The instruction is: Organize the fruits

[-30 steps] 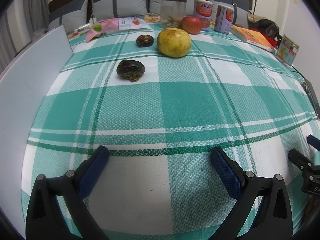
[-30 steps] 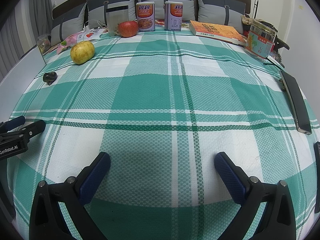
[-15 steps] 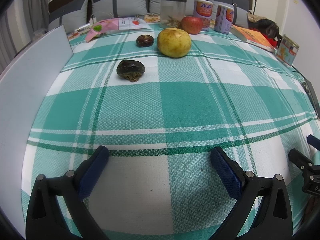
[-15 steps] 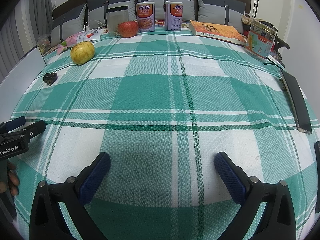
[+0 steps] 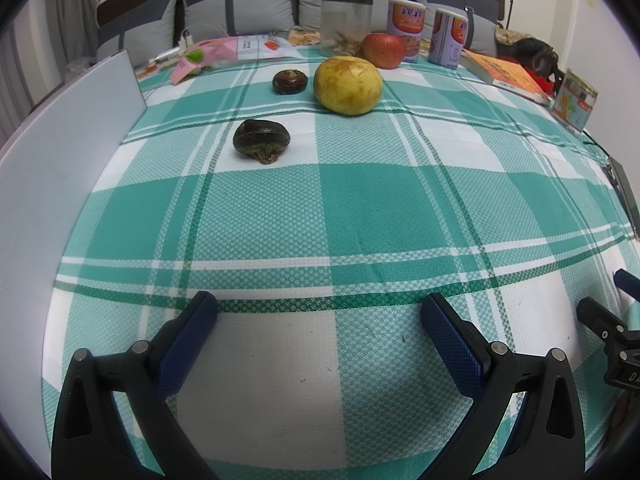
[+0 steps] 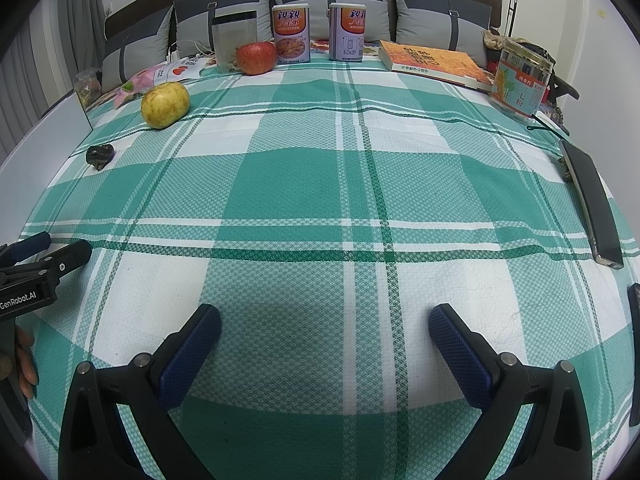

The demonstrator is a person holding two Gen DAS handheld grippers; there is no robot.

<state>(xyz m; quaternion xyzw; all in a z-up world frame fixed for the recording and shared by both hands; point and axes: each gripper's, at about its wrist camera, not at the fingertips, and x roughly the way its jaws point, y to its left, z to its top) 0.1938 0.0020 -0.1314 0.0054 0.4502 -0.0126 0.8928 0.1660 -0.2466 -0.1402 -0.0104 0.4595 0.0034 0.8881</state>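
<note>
green plaid cloth [image 5: 360,208] spread flat before grey cushions [image 6: 332,0]

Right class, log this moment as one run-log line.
left hand-held gripper: open, empty | right hand-held gripper: open, empty | yellow fruit, red apple: untouched

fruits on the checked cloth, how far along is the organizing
Nothing looks done yet. The yellow round fruit, red apple and two dark brown chestnut-like fruits lie scattered on the green checked cloth. Nothing is in hand: the left tongs and right tongs are open and empty. All the gathering remains.
</note>
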